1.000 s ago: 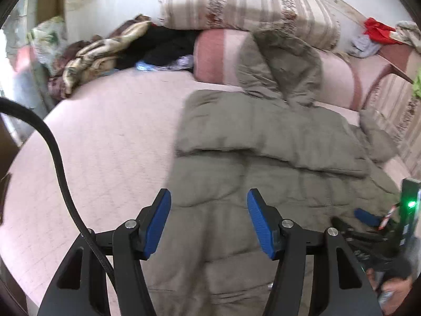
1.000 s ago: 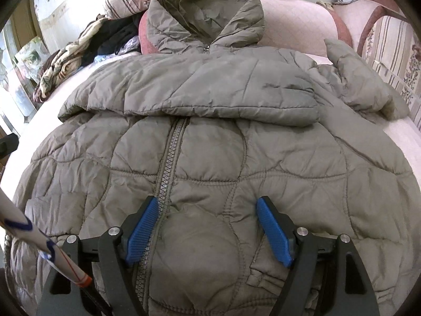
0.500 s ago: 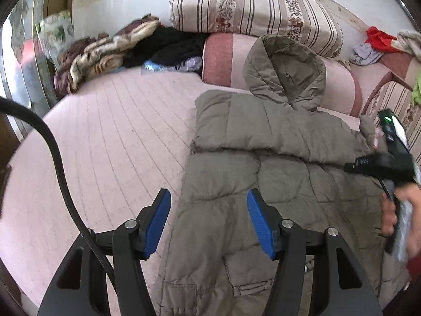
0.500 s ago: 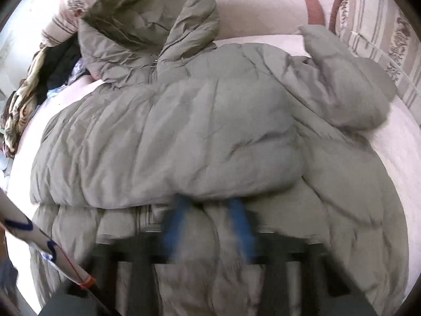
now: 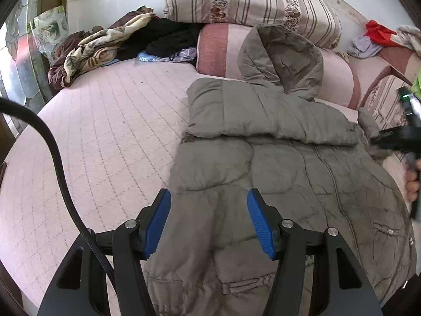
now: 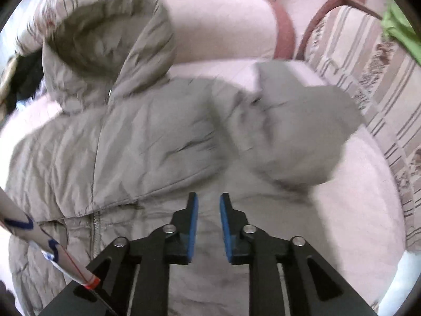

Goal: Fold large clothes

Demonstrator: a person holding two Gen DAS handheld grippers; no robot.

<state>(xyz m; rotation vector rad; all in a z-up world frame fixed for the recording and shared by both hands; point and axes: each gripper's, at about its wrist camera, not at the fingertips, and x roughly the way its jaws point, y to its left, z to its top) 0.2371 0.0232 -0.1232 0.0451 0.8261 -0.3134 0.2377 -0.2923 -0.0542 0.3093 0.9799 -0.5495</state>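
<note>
Pink quilted bed point(image 5: 105, 137): it is filling the left half of my left wrist view, with a black cable point(image 5: 60, 163) arcing across it close to the camera.
Far left corner: a floral blanket point(image 5: 100, 50) is lying bunched beside a heap of dark clothes point(image 5: 171, 39) against the wall.
Far centre: a striped pillow point(image 5: 250, 0) is resting on a pink bolster point(image 5: 221, 50).
Jacket point(image 5: 289, 163): the olive puffer is lying face up on the right part of the bed, zip running down its middle, hood point(image 5: 281, 58) leaning against the bolster, one sleeve folded flat across the chest.
Left gripper point(image 5: 209, 223): I am holding it over the jacket's near left panel, jaws spread wide with nothing between the blue pads point(image 5: 158, 221).
Right gripper point(image 6: 208, 223): I am seeing it above the chest, just near of the folded sleeve's edge; its pads point(image 6: 192, 226) are nearly together with a thin gap between them and no fabric pinched there.
Right sleeve point(image 6: 297, 131): it is lying bunched and blurred on the pink cover, far right of my right gripper.
Far right: a striped cushion point(image 6: 368, 84) is lining the bed's edge, and a red cloth point(image 5: 379, 33) is lying on the bench behind.
</note>
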